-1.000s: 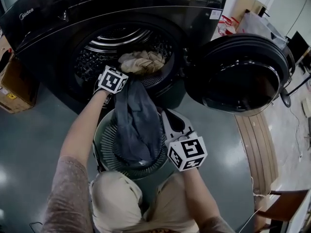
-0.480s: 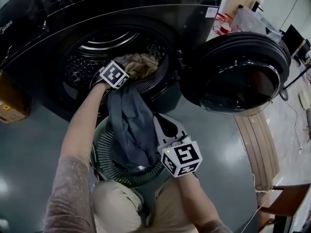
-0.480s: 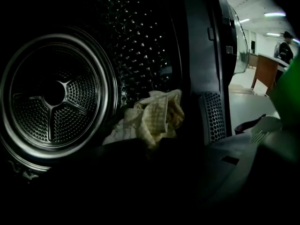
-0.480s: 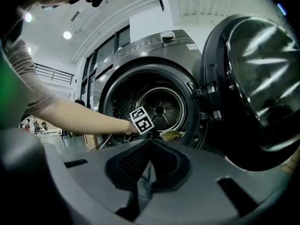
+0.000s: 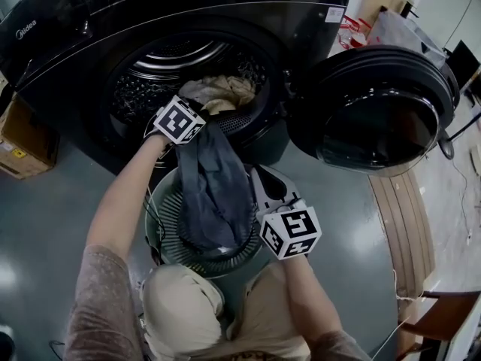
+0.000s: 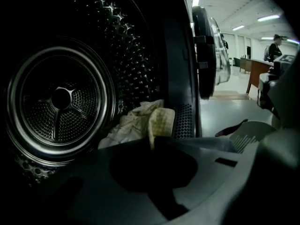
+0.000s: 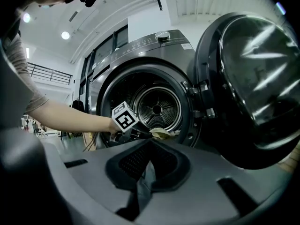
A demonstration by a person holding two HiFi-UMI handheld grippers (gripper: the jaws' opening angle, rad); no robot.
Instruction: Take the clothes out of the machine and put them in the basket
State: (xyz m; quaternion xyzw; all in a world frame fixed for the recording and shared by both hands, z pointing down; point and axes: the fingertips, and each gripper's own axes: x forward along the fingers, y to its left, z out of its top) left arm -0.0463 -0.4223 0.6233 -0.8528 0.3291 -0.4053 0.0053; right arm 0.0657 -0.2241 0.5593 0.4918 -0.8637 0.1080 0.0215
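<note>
The black washing machine's drum (image 5: pixel 188 74) stands open, with a pile of beige clothes (image 5: pixel 219 90) at its front lip. My left gripper (image 5: pixel 209 110) reaches into the mouth. Its jaws have just been closing and are now shut on a fold of the beige cloth (image 6: pixel 157 121), pinched at the left gripper's tips (image 6: pixel 153 142). A dark grey garment (image 5: pixel 214 190) hangs from the drum's lip down into the round green basket (image 5: pixel 161 232). My right gripper (image 5: pixel 257 177) is shut on this grey garment (image 7: pixel 142 186), seen between the right gripper's tips (image 7: pixel 149 149).
The machine's round door (image 5: pixel 376 111) swings open to the right, close to my right arm. A cardboard box (image 5: pixel 26 134) sits at the left on the grey floor. A wooden board (image 5: pixel 398 224) and a chair (image 5: pixel 443 322) are at the right.
My left gripper has edged toward the beige pile at the drum's mouth and closed on it. The right gripper and the grey garment stay almost where they were.
</note>
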